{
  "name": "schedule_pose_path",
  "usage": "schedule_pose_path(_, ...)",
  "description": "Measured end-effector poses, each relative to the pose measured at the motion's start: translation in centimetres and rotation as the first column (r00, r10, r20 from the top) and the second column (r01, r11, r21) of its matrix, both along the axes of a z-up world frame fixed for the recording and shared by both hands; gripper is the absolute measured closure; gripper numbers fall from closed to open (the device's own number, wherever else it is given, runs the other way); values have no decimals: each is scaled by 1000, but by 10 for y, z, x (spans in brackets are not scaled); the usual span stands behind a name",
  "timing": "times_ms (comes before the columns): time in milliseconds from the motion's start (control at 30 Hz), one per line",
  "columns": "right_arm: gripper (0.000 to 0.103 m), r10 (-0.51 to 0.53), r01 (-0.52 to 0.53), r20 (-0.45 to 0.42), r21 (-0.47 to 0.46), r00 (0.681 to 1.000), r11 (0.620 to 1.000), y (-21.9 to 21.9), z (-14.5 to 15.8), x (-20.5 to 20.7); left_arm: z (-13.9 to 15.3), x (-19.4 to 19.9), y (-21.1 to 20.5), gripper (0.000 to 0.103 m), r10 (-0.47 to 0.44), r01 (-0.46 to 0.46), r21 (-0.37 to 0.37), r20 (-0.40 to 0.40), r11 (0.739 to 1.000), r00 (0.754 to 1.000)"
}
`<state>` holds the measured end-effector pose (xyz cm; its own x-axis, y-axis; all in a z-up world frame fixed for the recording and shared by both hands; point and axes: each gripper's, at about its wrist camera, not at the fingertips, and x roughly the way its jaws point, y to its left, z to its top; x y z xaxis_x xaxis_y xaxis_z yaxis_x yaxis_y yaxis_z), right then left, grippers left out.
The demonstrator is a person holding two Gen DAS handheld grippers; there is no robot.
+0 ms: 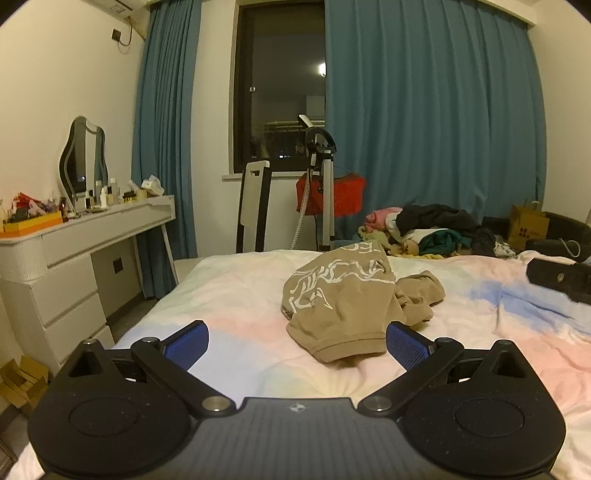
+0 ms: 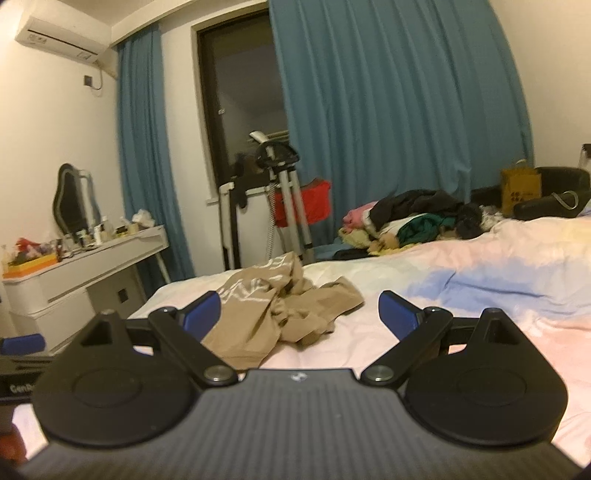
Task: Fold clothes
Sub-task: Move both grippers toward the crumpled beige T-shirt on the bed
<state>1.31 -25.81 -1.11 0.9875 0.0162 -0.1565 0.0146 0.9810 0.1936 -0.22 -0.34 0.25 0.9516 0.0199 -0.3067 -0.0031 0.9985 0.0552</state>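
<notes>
Nearest us, our left hand-held gripper (image 1: 297,341) hangs low over the bed (image 1: 229,291) with its blue pads spread wide and nothing between them. Our right hand-held gripper (image 2: 299,314) is likewise spread and empty, a little above the sheet.

Just beyond both lies the tan garment (image 1: 343,306), crumpled in a heap on the pastel sheet, its hem nearest the left gripper and one part bunched off to the right. We judge the folding of this piece has not begun: it is neither flattened nor squared, so spreading, smoothing and every fold remain.

Farther back, at the far edge of the bed, a pile of mixed clothes (image 1: 424,229) waits, seemingly unfolded too. Beyond stand a tripod (image 1: 325,192), a white tabletop (image 1: 110,218) crowded with bottles, and blue curtains (image 1: 436,110).

The left view shows the white print on the garment and the right gripper's dark body at the right edge. The right view shows the garment's plain, shinier side and an air conditioner (image 2: 61,35) on the wall.
</notes>
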Motion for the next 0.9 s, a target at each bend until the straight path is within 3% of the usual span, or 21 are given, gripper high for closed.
schedule_pose_path(167,9,0,0,34,6,999,1000,-2,3,1,5,8,-8,0,7,-8,36,48,999,999)
schedule_pose_path(400,9,-1,0,17,46,1000,999,-12,-9,30,14,36,-21,0,-12,12,21,23,1000,1000)
schedule_pose_path(633,9,0,22,-111,200,994,980,-37,-38,71,11,74,-20,0,3,-3,-2,-5,1000,1000)
schedule_pose_path(900,10,25,-11,-115,126,993,992,-29,-53,108,-22,114,-20,0,18,-17,13,-22,1000,1000)
